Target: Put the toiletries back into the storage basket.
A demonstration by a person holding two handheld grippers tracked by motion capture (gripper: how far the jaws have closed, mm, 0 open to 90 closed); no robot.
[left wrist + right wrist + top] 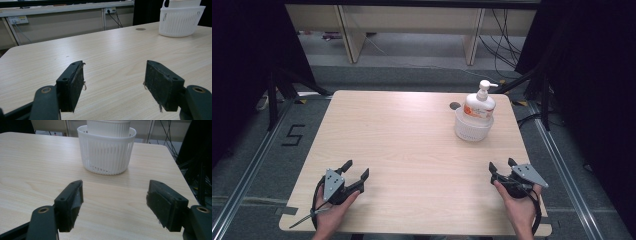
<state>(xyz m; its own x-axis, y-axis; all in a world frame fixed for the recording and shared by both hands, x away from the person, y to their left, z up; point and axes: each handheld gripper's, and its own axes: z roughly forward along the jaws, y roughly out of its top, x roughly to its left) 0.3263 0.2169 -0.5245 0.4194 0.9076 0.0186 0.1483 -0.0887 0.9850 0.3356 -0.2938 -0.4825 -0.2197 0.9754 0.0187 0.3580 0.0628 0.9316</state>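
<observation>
1. In the high view, a person's two hands are resting on the near edge of a pale wood-grain table (402, 150), each holding one black two-jaw tool: the left gripper (357, 172) at the near left corner and the right gripper (502, 166) at the near right, well apart from each other.
2. Both grippers are sitting with their jaws spread and nothing between them; each gripper view is showing bare tabletop in the gap.
3. One white ribbed plastic basket (473, 127) is standing at the far right of the table, with one white pump bottle with an orange label (479, 102) standing upright inside it.
4. The high view is showing the bottle's pump head and label; the right gripper view is cutting the bottle off above the basket rim.
5. The left gripper view is showing the basket at its upper right, far off, beside one small round dark hole (140, 29) in the tabletop.
</observation>
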